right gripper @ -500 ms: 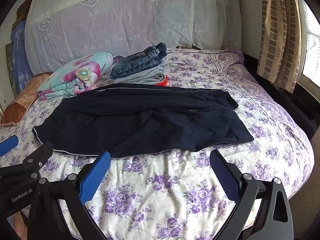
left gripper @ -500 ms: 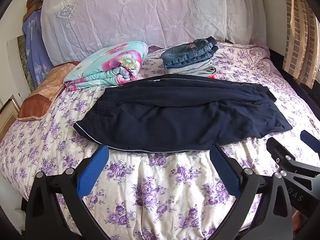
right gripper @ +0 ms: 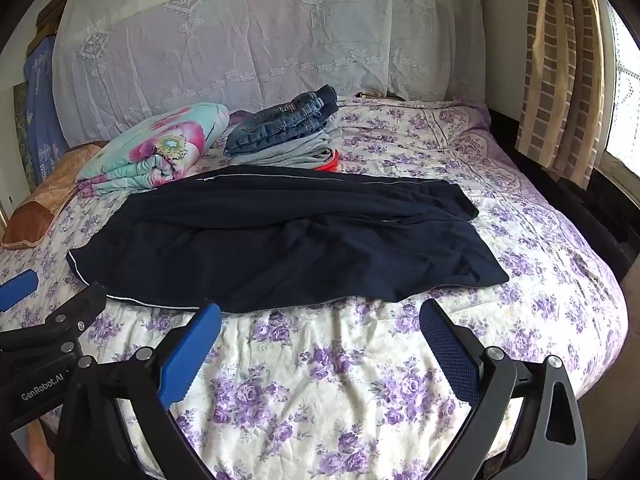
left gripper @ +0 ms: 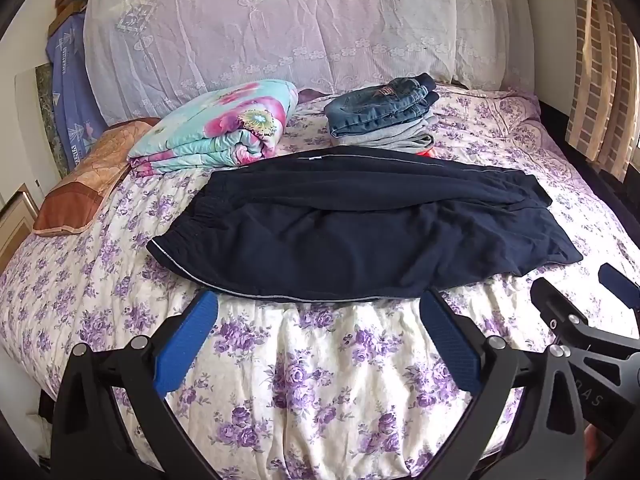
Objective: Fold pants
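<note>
Dark navy pants (left gripper: pixel 360 232) lie spread across the bed, waistband at the left, legs to the right, one leg laid over the other; they also show in the right wrist view (right gripper: pixel 280 240). My left gripper (left gripper: pixel 318 320) is open and empty, hovering just in front of the pants' near hem. My right gripper (right gripper: pixel 320 328) is open and empty, also just short of the near hem. Each gripper shows at the edge of the other's view, the right one (left gripper: pixel 580 312) and the left one (right gripper: pixel 52 312).
The bed (left gripper: pixel 320 392) has a purple floral cover. A folded floral quilt (left gripper: pixel 224 128) and a stack of folded jeans and grey clothes (left gripper: pixel 384 116) lie behind the pants. A brown pillow (left gripper: pixel 84 180) is at left. Curtains (right gripper: pixel 560 80) hang at right.
</note>
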Motion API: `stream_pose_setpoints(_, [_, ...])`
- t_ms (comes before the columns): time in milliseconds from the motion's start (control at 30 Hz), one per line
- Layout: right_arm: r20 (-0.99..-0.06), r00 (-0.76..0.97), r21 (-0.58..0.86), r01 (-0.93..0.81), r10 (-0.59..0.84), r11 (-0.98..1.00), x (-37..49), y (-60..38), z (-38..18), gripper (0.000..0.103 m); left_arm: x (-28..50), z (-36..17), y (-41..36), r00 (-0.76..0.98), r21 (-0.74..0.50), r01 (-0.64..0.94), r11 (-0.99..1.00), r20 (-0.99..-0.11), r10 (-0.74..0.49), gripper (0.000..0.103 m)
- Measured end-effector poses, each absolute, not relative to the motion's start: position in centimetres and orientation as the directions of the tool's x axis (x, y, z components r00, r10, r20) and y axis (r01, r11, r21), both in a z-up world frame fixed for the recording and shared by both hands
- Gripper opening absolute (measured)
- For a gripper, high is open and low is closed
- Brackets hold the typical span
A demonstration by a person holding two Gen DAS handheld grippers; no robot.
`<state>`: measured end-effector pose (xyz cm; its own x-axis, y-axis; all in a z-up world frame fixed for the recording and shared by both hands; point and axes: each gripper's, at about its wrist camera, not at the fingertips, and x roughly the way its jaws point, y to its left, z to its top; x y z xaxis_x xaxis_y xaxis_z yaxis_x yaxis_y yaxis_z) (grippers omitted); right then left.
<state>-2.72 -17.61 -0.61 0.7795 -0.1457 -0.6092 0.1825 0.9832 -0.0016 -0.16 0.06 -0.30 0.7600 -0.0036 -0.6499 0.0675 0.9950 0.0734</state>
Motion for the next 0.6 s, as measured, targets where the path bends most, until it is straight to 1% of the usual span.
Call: stream_pose_setpoints(600, [-0.605, 0.781, -0.013, 0.184, -0.154, 0.983, -2.7, -17.22, -0.47, 0.1, -0.42, 0.2, 0.77, 0.759, 0.055, 0.063, 0.997, -0.651, -0.012, 0.098])
